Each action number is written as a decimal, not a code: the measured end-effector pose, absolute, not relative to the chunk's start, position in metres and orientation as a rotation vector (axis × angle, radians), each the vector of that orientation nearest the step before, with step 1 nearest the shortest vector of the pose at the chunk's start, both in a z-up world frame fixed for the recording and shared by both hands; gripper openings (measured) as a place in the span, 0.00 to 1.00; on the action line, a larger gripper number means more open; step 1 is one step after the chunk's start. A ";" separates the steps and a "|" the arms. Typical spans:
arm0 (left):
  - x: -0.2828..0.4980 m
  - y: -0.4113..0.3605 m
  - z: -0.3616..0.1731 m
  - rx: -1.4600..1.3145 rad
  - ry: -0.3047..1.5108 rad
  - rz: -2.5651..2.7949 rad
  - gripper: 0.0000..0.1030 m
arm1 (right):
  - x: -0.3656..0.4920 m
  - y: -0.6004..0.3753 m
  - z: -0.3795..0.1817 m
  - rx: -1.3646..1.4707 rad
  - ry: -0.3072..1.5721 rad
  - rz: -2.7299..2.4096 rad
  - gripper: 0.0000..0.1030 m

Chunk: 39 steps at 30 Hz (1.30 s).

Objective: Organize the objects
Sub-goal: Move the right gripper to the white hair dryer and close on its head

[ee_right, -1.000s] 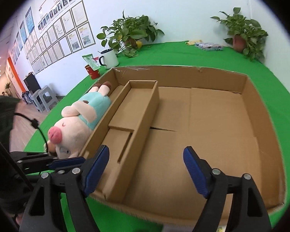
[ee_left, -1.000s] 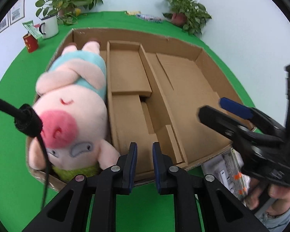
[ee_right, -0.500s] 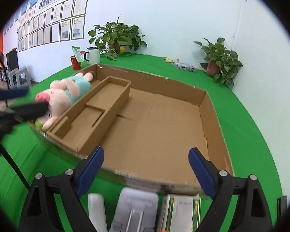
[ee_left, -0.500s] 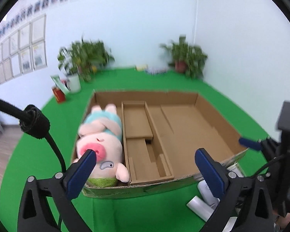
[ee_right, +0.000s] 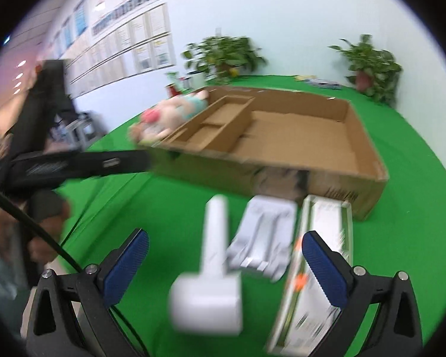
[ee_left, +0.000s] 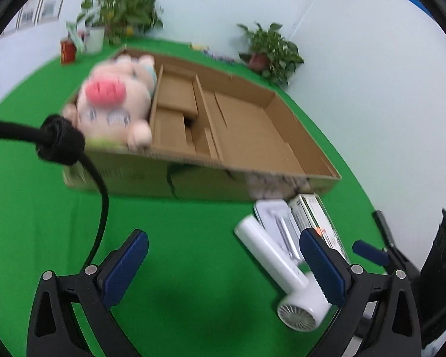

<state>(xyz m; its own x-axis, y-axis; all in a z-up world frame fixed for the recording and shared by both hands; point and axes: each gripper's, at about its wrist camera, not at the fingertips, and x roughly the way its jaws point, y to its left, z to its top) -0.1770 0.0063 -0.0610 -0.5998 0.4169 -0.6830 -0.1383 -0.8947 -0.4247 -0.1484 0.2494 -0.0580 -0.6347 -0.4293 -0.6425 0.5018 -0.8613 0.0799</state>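
Green-covered table (ee_left: 193, 238). On it:
- cardboard box (ee_left: 193, 178), open top, shallow
- white hair dryer (ee_right: 214, 255), in front of box
- white moulded tray (ee_right: 261, 235), just right of dryer
- long printed carton (ee_right: 321, 255), beside tray, far end touching box front wall
- two potted plants (ee_right: 223, 56) (ee_right: 368, 62), far edge
- white mug (ee_left: 93, 37) and red cup (ee_left: 67, 52), near left-hand plant

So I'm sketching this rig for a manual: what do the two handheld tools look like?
Both match: the left tool and right tool have black angular frames with triangular cut-outs and silver screw heads, and textured blue pads on the fingers. A black cable with a wrapped knot runs by the left tool; another cable passes the right tool.
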 end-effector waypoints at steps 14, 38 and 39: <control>-0.190 0.054 -0.112 -1.331 -0.638 2.204 0.98 | -0.126 0.240 -0.086 0.946 0.172 -2.413 0.99; -0.228 0.079 -0.124 -1.391 -0.540 2.120 0.67 | -0.140 0.233 -0.101 1.160 -0.067 -2.377 0.61; -0.229 0.079 -0.123 -1.400 -0.534 2.122 0.65 | -0.141 0.233 -0.101 1.167 -0.072 -2.368 0.60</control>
